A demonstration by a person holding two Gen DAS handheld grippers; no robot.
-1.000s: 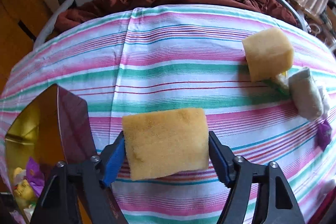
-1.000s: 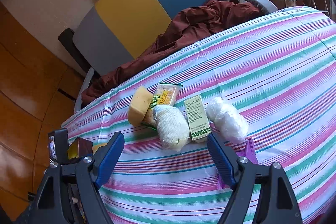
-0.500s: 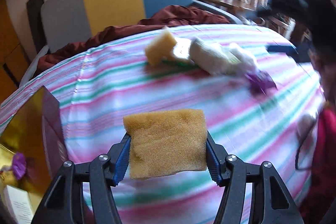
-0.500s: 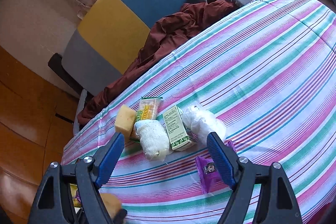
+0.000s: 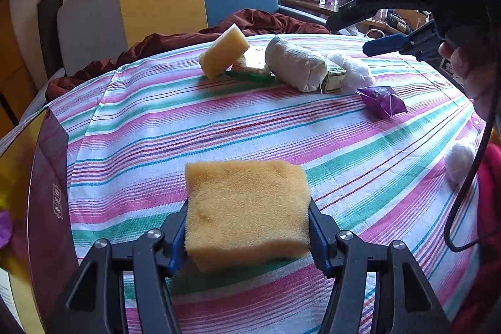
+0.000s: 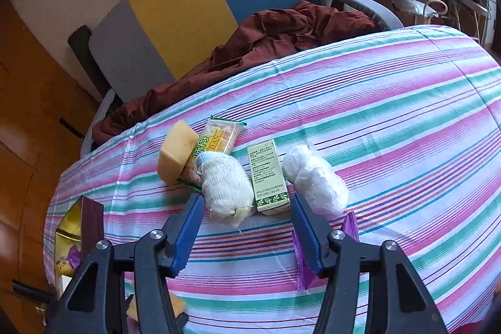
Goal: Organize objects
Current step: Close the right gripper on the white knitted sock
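Note:
My left gripper (image 5: 247, 227) is shut on a yellow sponge (image 5: 245, 208) and holds it above the striped tablecloth (image 5: 219, 121). Farther back lie a second yellow sponge (image 5: 224, 50), a white gauze roll (image 5: 294, 68), a green-and-white box (image 5: 333, 79), a white wrapped bundle (image 5: 355, 71) and a purple packet (image 5: 383, 102). My right gripper (image 6: 247, 233) is open and empty, hovering just in front of the gauze roll (image 6: 227, 190) and the box (image 6: 269, 177). The purple packet (image 6: 350, 224) sits partly behind its right finger.
A gold-lined dark box (image 5: 34, 193) stands open at the table's left edge; it also shows in the right wrist view (image 6: 78, 237). A snack pack (image 6: 219, 140) lies under the second sponge. A chair (image 6: 194, 5) with a maroon cloth (image 6: 281, 30) stands behind the table.
My left gripper has lifted the sponge off the cloth and tilted up toward the group of objects. My right gripper has moved closer to the gauze roll and the box.

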